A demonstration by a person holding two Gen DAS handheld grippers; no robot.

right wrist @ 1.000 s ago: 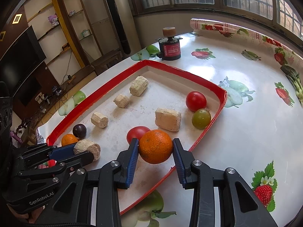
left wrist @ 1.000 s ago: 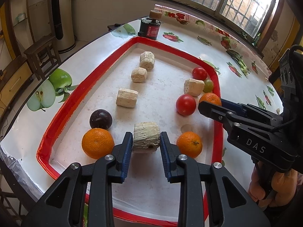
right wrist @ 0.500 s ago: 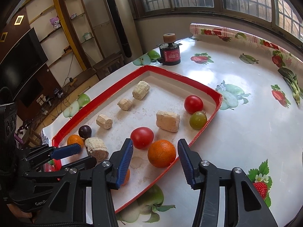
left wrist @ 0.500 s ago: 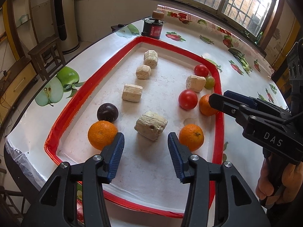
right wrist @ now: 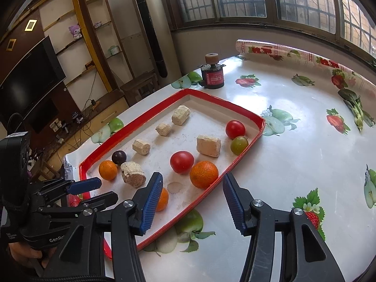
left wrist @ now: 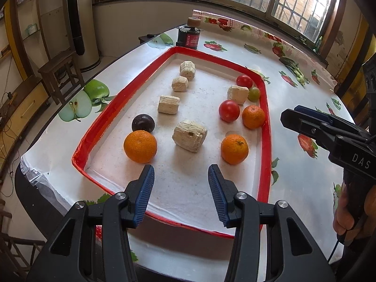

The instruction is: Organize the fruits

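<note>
We see left gripper jaws parted, empty; beige block ahead of jaws on red tray. Right gripper jaws opening, nothing between; orange just ahead, untouched, in tray on desk.

Three oranges lie in the red tray: one near left, one near right, one farther right against the rim. A dark plum, perhaps a passion fruit, sits just behind the left orange. A red tomato rests beside the far orange; another tomato and a green one sit at the far right. Pale blocks lie down the middle.
</note>
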